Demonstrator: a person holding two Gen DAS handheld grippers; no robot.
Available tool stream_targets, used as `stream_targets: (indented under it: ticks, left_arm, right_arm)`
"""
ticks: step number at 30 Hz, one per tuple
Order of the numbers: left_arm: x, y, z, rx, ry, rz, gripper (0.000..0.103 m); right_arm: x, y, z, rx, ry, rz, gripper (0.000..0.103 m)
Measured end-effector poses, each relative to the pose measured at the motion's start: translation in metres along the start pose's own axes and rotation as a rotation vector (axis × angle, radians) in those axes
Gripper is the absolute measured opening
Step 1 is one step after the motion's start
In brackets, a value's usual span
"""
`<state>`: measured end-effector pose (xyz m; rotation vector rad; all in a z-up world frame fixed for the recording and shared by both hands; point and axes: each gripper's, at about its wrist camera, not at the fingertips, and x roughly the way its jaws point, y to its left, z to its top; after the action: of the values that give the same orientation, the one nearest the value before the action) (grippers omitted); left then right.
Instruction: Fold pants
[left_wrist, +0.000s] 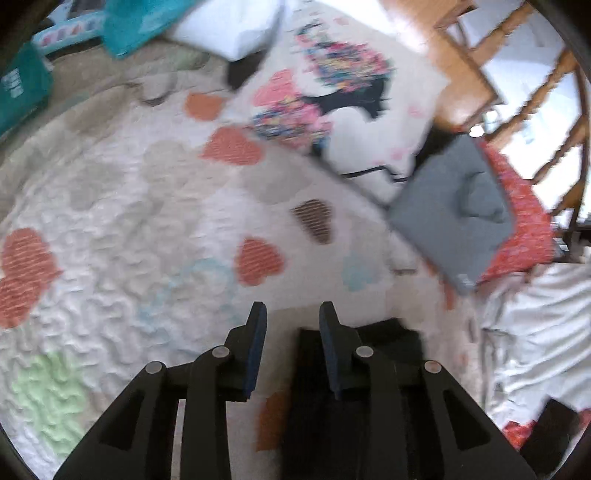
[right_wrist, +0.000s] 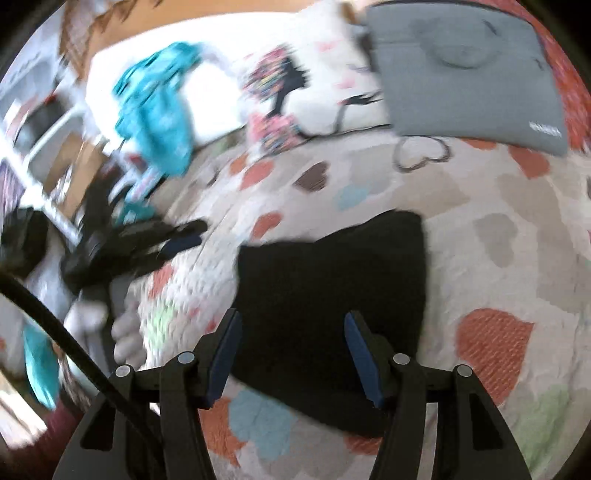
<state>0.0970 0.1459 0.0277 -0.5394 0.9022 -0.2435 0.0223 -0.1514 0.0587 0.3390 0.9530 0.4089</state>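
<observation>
Black pants (right_wrist: 332, 295), folded into a compact rectangular bundle, lie flat on the heart-print quilt (right_wrist: 498, 258). Right gripper (right_wrist: 293, 350) hovers over the bundle's near edge, jaws spread wide, nothing between them (both blue pads are bare). Left gripper (left_wrist: 293, 347) is likewise released, with a clear gap between its pads; seen from its own camera, the bundle (left_wrist: 332, 398) sits below and to the right of its fingers. In the right wrist view the left gripper (right_wrist: 173, 240) appears off the bundle's left side, apart from the fabric, above the quilt edge. Beyond the bundle's far edge: grey laptop sleeve (right_wrist: 465, 74) on the quilt, printed pillow (right_wrist: 295, 85) just left of it, teal cloth (right_wrist: 159, 107) further left. Frames are motion-blurred.
</observation>
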Motion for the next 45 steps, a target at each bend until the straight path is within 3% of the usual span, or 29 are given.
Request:
stream_targets:
  ticks: [2, 4, 9, 11, 13, 15, 18, 21, 24, 27, 29, 32, 35, 36, 38, 40, 45]
  left_arm:
    - [0.013, -0.012, -0.007, 0.014, 0.038, -0.079, 0.032]
    - [0.036, -0.022, -0.015, 0.008, 0.105, -0.105, 0.032]
    - [0.076, -0.02, -0.03, -0.008, 0.224, 0.048, 0.032]
    - [0.086, -0.017, -0.037, 0.011, 0.268, 0.099, 0.034]
    - [0.092, -0.015, -0.044, 0.029, 0.3, 0.127, 0.039]
    - [0.09, -0.018, -0.047, 0.076, 0.299, 0.146, 0.039]
    - [0.077, -0.022, -0.046, 0.155, 0.264, 0.207, 0.039]
    - [0.062, -0.012, -0.039, 0.129, 0.237, 0.18, 0.039]
    - [0.056, -0.002, -0.035, 0.077, 0.232, 0.136, 0.039]
    - [0.062, 0.005, -0.041, 0.015, 0.295, 0.004, 0.04]
    - [0.07, 0.004, -0.049, -0.024, 0.335, -0.081, 0.051]
    - [0.082, -0.004, -0.06, -0.004, 0.358, -0.1, 0.07]
    - [0.083, -0.017, -0.067, 0.057, 0.336, -0.091, 0.077]
    - [0.082, -0.021, -0.069, 0.073, 0.331, -0.075, 0.077]
    - [0.08, -0.026, -0.072, 0.084, 0.332, -0.057, 0.057]
    - [0.073, -0.03, -0.071, 0.102, 0.321, -0.053, 0.044]
    - [0.068, -0.047, -0.068, 0.119, 0.294, -0.083, 0.04]
  right_arm:
    - [0.006, -0.013, 0.016, 0.063, -0.005, 0.033, 0.063]
    - [0.023, -0.03, 0.036, 0.156, 0.009, 0.096, 0.063]
    - [0.082, -0.067, 0.067, 0.345, 0.119, 0.163, 0.063]
    - [0.101, -0.083, 0.07, 0.379, 0.16, 0.062, 0.057]
    - [0.111, -0.093, 0.076, 0.337, 0.157, -0.078, 0.019]
    - [0.116, -0.098, 0.08, 0.341, 0.167, -0.115, 0.012]
    - [0.108, -0.081, 0.091, 0.227, 0.136, -0.222, 0.015]
    - [0.088, -0.068, 0.095, 0.137, 0.071, -0.317, 0.049]
    - [0.058, -0.072, 0.085, 0.147, 0.041, -0.235, 0.051]
    - [0.034, -0.085, 0.059, 0.184, 0.045, -0.151, 0.062]
    - [0.035, -0.096, 0.045, 0.231, 0.07, -0.09, 0.062]
    - [0.044, -0.109, 0.031, 0.277, 0.106, -0.044, 0.062]
    - [0.061, -0.119, 0.027, 0.355, 0.119, 0.072, 0.063]
    - [0.069, -0.12, 0.026, 0.383, 0.124, 0.116, 0.064]
    - [0.08, -0.118, 0.026, 0.403, 0.139, 0.146, 0.057]
    - [0.082, -0.11, 0.027, 0.387, 0.149, 0.133, 0.028]
    - [0.049, -0.098, 0.033, 0.334, 0.099, 0.135, 0.023]
